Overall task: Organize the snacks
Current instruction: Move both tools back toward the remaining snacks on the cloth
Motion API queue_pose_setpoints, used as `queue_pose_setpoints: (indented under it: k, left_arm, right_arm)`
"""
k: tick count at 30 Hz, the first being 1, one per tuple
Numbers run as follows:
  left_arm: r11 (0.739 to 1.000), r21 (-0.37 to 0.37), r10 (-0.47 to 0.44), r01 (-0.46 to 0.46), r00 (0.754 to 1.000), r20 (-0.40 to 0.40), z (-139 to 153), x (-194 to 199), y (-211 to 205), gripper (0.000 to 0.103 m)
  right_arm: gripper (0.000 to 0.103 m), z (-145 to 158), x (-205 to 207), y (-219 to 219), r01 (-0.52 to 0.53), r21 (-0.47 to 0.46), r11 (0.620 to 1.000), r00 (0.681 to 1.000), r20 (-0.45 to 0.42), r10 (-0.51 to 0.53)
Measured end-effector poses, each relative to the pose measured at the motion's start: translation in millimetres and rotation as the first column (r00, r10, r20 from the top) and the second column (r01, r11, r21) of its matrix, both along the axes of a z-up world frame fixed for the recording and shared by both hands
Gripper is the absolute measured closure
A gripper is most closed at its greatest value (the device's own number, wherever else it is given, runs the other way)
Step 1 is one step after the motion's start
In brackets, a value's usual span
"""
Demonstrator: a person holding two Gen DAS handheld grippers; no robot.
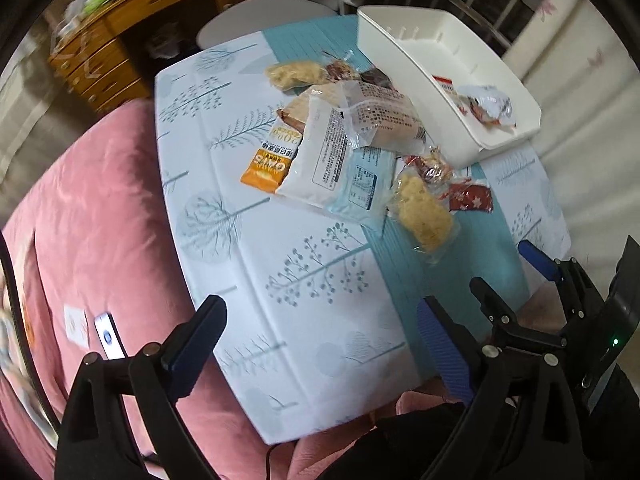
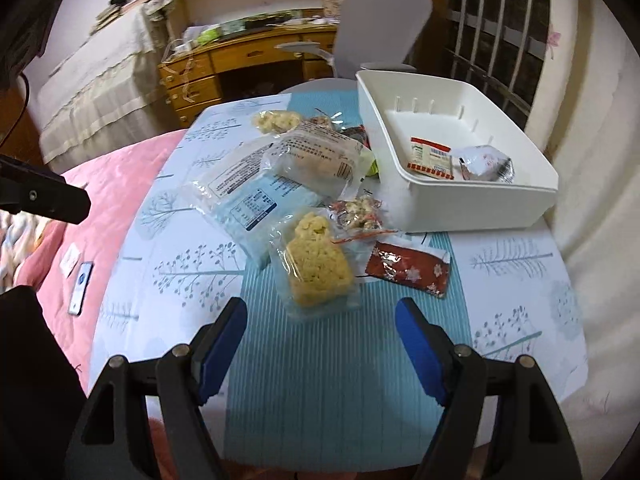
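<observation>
A pile of snack packets lies on the tree-print tablecloth. Nearest is a clear bag of yellow puffed rice cake, a dark red packet to its right, a mixed-nut bag, a pale blue pouch and a clear bread bag. An orange oat packet shows in the left wrist view. A white bin at the right holds two packets. My right gripper is open and empty just short of the rice cake. My left gripper is open and empty over the table's near edge.
A pink bedcover borders the table on the left, with a phone and a card on it. A grey office chair and wooden desk stand behind the table. A window grille and curtain are at right.
</observation>
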State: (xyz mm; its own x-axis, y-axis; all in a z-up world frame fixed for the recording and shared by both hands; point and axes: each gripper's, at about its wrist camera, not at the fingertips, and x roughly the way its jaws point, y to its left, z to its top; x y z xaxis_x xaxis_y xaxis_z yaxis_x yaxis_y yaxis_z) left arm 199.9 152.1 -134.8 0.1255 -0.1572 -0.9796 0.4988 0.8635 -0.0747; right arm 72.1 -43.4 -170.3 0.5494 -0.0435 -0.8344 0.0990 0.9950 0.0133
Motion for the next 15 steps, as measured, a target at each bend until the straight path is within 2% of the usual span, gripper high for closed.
queue_pose_setpoints:
  k: [5, 9, 15]
  left_arm:
    - [0.995, 0.0, -0.102, 0.102, 0.994, -0.031, -13, 18, -11, 0.008]
    - [0.992, 0.018, -0.12, 0.122, 0.991, -0.064, -27, 32, -23, 0.003]
    - [0.988, 0.081, -0.121, 0.129, 0.987, -0.105, -54, 56, -49, 0.003]
  right_arm:
    - [0.026, -9, 2, 16, 0.053, -0.058, 0.997, 0.998, -0.015, -0.054]
    - [0.026, -16, 4, 21, 0.065, -0.085, 0.994, 0.997, -0.046, -0.069]
    - [0.025, -29, 14, 16, 0.054, -0.078, 0.995, 0.996, -0.065, -0.059]
